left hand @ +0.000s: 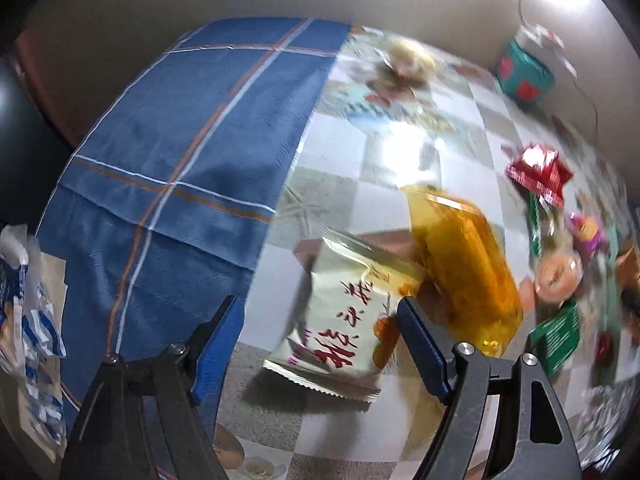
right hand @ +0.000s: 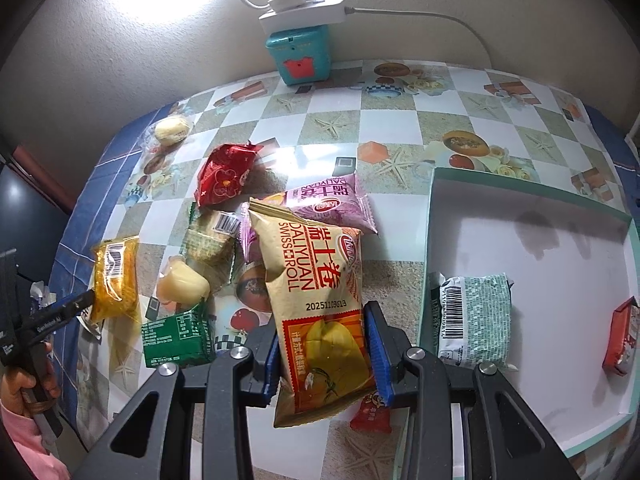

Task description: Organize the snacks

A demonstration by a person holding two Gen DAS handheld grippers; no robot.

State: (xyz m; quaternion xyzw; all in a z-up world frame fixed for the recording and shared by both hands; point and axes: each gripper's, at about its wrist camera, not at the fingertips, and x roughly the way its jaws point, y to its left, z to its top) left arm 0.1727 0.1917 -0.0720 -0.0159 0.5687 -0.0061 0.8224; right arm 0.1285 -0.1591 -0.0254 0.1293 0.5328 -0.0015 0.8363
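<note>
A: Counting the snacks outside the box (right hand: 434, 216): how many?

B: Nine on the table (right hand: 400, 128), most in one pile: one red pack (right hand: 224, 178), one purple pack (right hand: 332, 202), one orange pack (right hand: 116, 276), one green pack (right hand: 176, 334), one cream pack (left hand: 340, 316), plus four smaller ones.

A: Inside the box?

B: Two: one grey-green pack (right hand: 474, 316) and one red-white pack (right hand: 622, 336).

A: Gripper status?

B: Right gripper (right hand: 324, 344): fingers pinching one Swiss roll bag (right hand: 316, 292) above the pile. Left gripper (left hand: 320, 320): fingers spread, nothing gripped, the cream pack lying between them.

A: Surface and room?

B: One checkered tablecloth, one blue cloth (left hand: 180, 152) along its edge, one beige wall. One teal cube (right hand: 298, 54) against the wall carries one power strip (right hand: 302, 10).
</note>
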